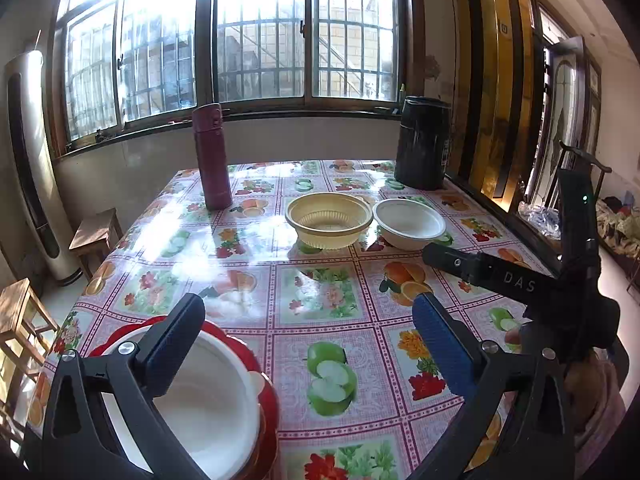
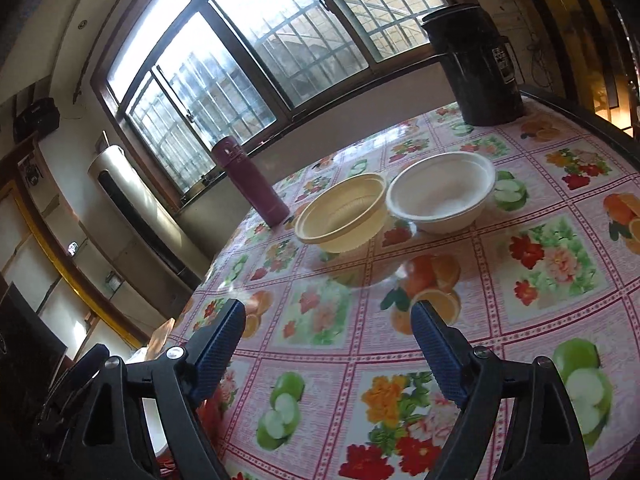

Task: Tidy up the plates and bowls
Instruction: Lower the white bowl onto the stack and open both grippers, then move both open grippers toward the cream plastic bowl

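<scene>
Left wrist view: the left claw (image 1: 308, 336) gapes wide and empty above the fruit-patterned bench (image 1: 320, 320). Beneath its left finger a white bowl (image 1: 208, 400) sits in a red plate (image 1: 268, 392). The right claw (image 2: 328, 332) is likewise wide open, holding nothing. Beyond it, a yellow bowl (image 1: 328, 216) and a second white bowl (image 1: 408, 222) touch rims. Farther back stand a maroon flask (image 1: 212, 156) and black container (image 1: 422, 144).
</scene>
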{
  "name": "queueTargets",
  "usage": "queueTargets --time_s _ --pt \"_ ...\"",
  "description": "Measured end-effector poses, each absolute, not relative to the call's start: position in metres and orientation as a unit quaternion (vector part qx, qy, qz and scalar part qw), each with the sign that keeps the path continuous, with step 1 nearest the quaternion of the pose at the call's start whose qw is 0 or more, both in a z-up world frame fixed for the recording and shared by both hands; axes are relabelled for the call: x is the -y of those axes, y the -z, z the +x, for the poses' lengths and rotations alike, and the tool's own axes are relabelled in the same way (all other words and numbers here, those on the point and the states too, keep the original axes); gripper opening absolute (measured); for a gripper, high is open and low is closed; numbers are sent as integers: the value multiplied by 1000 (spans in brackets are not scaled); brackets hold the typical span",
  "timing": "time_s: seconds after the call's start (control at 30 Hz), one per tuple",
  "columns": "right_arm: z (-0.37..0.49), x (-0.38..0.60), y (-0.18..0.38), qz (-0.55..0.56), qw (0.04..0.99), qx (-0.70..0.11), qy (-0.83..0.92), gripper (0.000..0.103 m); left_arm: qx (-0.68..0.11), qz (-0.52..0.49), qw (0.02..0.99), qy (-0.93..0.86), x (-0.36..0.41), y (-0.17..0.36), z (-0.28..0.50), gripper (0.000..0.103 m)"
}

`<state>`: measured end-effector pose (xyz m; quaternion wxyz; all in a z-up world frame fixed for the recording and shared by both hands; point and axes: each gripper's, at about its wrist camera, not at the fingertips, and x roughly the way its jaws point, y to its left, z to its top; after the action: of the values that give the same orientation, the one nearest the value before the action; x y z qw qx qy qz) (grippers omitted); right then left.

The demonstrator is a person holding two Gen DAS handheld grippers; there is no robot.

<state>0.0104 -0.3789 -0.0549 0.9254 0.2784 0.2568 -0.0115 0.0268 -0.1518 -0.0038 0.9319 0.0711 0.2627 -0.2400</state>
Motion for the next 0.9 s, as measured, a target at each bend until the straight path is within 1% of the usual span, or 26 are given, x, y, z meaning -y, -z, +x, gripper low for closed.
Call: queueTargets --time_s 0.17,0.3,0.43,0.5,0.6,0.73,0.9 --pt "21 446 46 298 923 -237 59 87 -281 91 930 218 215 9 68 103" --pt "27 497 38 345 913 -200 90 88 -300 94 928 203 256 13 98 103" --pt "35 529 32 406 897 -154 83 89 -302 82 931 189 282 15 116 103" --pt "40 536 34 418 895 -143 64 89 -301 78 933 183 292 16 121 103" --pt "47 540 45 427 891 -149 35 89 -293 75 938 171 301 19 130 103" --pt "57 548 63 493 854 -162 -37 89 -297 63 939 161 304 26 140 103" --pt "67 538 66 491 852 -172 -62 89 -304 45 940 150 294 31 151 103"
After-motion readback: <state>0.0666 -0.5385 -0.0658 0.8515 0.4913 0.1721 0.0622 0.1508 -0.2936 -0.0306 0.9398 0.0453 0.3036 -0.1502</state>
